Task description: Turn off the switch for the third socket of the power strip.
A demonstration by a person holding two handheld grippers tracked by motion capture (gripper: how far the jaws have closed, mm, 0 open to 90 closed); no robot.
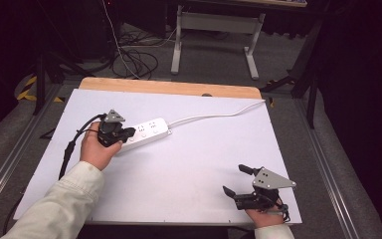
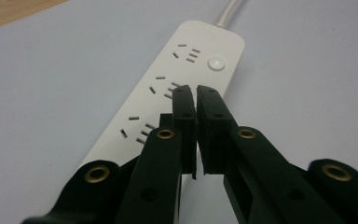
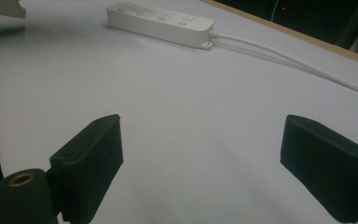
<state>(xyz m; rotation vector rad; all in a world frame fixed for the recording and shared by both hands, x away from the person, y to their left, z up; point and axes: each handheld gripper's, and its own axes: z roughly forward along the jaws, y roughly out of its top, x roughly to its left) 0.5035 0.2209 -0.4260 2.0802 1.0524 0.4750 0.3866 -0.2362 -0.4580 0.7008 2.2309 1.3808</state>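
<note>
— our left gripper (image 2: pixel 196 93) hangs over the near end of the white power strip (image 1: pixel 146 132), jaws pressed nearly together on nothing.
— and our right gripper (image 1: pixel 238 180) rests at the table's (image 1: pixel 189 164) near edge, jaws spread wide, well apart from it.

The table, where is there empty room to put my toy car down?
The widest bare patch of the white table lies between the power strip and the right hand-held gripper. Another bare strip runs along the far edge, beyond the white cord. It is crowded at the left, where the left hand-held gripper sits over the power strip.
</note>
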